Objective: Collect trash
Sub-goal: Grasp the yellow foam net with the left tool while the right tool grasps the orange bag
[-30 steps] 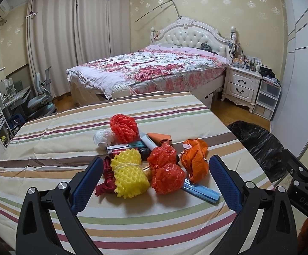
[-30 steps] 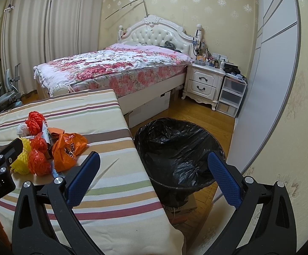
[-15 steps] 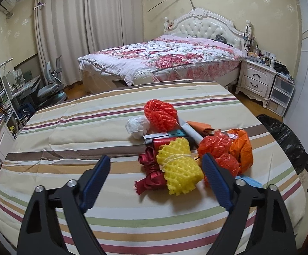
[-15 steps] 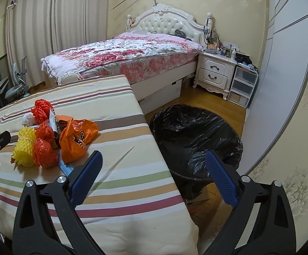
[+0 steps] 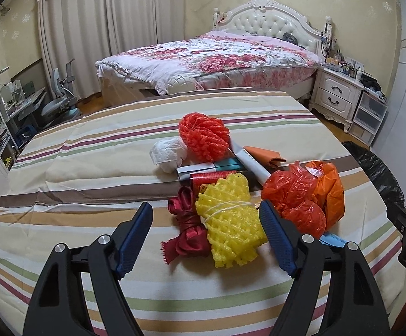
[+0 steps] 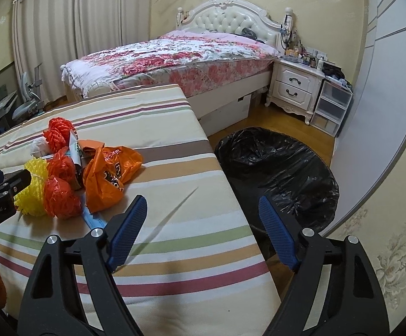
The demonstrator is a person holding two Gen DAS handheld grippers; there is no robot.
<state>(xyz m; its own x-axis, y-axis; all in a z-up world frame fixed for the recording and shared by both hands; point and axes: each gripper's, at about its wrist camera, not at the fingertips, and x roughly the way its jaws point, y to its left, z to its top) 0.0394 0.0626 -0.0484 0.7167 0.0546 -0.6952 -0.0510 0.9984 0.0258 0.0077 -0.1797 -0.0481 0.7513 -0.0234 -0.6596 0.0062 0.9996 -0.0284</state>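
Both grippers dropped closer and narrowed since the earlier frame. Left gripper (image 5: 205, 238) fairly wide, gripping nothing: yellow foam net (image 5: 229, 224) and red ribbon (image 5: 187, 231) sit between its fingers, pads apart from them. Right gripper (image 6: 203, 229) closing, nothing between; trash pile (image 6: 71, 173) left of fingers, black-lined bin (image 6: 281, 176) ahead-right.

The left gripper (image 5: 205, 234) tilts downward, its blue-padded jaws apart with nothing pressed between them. The right gripper (image 6: 202, 229) tilts downward too, jaws closing with nothing between them. The left gripper's black frame shows at the right one's left.
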